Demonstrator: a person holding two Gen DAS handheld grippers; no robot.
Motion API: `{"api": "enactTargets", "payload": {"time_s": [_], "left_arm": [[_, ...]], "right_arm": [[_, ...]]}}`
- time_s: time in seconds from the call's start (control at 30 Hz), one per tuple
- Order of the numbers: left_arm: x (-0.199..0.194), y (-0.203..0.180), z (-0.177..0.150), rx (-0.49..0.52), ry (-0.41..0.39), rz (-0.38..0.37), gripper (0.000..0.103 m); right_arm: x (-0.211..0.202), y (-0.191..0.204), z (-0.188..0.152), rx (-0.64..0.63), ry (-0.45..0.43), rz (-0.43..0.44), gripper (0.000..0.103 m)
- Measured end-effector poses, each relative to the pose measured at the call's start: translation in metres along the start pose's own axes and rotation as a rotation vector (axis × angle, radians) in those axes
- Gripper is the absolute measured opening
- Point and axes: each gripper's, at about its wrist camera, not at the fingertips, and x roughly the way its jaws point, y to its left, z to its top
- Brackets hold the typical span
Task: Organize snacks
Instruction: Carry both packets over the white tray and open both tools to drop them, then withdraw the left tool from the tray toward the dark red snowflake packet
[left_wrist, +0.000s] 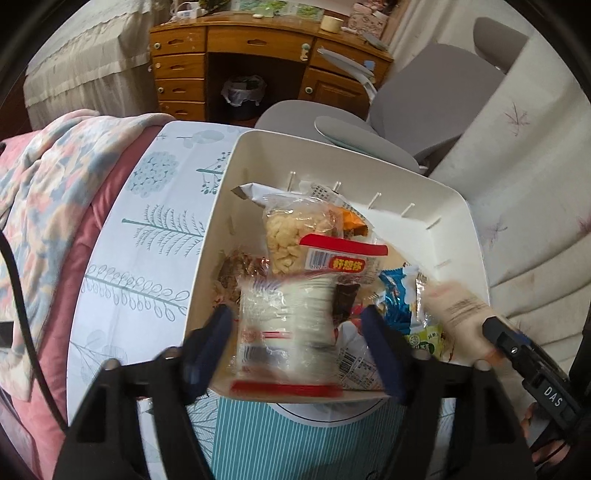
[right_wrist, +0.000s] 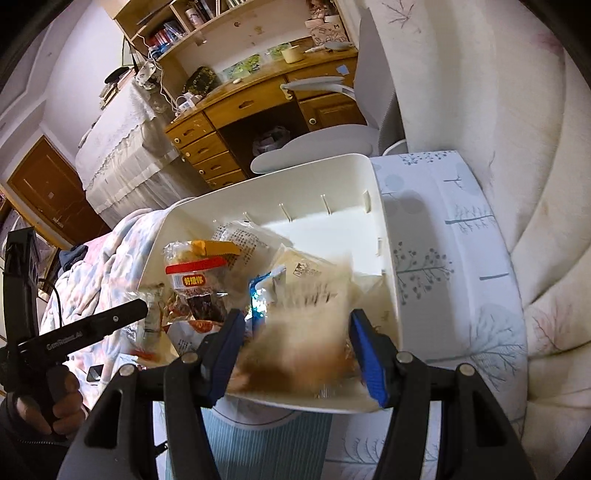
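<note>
A white plastic bin (left_wrist: 258, 155) (right_wrist: 384, 236) sits on a patterned sheet and holds several snack packs. My left gripper (left_wrist: 299, 339) is open over its near edge, with a clear white-and-red snack bag (left_wrist: 284, 332) lying between the fingers, blurred. A clear bag of pale puffs with a red label (left_wrist: 291, 236) lies behind it. My right gripper (right_wrist: 295, 354) is open over the bin's near right corner, with a blurred beige-brown snack bag (right_wrist: 303, 332) between its fingers; that bag also shows in the left wrist view (left_wrist: 458, 317). A blue packet (right_wrist: 258, 295) lies beside it.
A wooden desk (left_wrist: 258, 48) with drawers and a grey chair (left_wrist: 424, 96) stand beyond the bin. A pink and floral blanket (left_wrist: 48, 184) lies left. A white quilted cushion (right_wrist: 517, 184) rises on the right. A teal striped box (left_wrist: 295, 443) is under the bin's near edge.
</note>
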Motion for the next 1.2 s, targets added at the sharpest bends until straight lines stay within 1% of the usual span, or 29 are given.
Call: {"api": "enactTargets", "payload": {"time_s": [0.13,0.2,0.23,0.5,0.7,0.77,0.8,1.0,1.07,1.2], "left_arm": [[-0.002,0.004,0.0,-0.021,0.012,-0.004,0.076],[-0.004,0.006,-0.002,-0.028,0.012,-0.001,0.076],[-0.006,0.008,-0.003,-0.031,0.011,-0.004,0.076],[-0.025,0.022,-0.012,-0.044,-0.004,-0.01,0.076],[-0.047,0.04,-0.024,-0.036,-0.01,-0.014,0.076],[-0.052,0.049,-0.028,-0.032,0.002,-0.019,0.078],[-0.054,0.054,-0.03,-0.032,0.003,-0.018,0.078],[-0.07,0.087,-0.043,-0.025,0.022,-0.013,0.078],[-0.074,0.098,-0.047,-0.013,0.033,-0.008,0.078],[-0.078,0.116,-0.052,0.012,0.066,-0.02,0.079]], "right_arm": [[0.006,-0.002,0.0,0.015,0.028,-0.008,0.061],[0.007,-0.004,-0.001,0.036,0.04,-0.007,0.064],[0.007,-0.004,-0.002,0.044,0.041,-0.007,0.066],[-0.001,0.002,-0.011,0.094,0.044,0.007,0.068],[-0.006,0.021,-0.021,0.11,0.054,-0.001,0.071],[-0.009,0.03,-0.025,0.115,0.054,-0.023,0.082],[-0.01,0.034,-0.027,0.116,0.048,-0.031,0.083],[-0.015,0.063,-0.041,0.125,0.029,-0.066,0.084],[-0.014,0.072,-0.048,0.128,0.029,-0.079,0.084],[-0.011,0.09,-0.068,0.143,0.045,-0.109,0.084]]}}
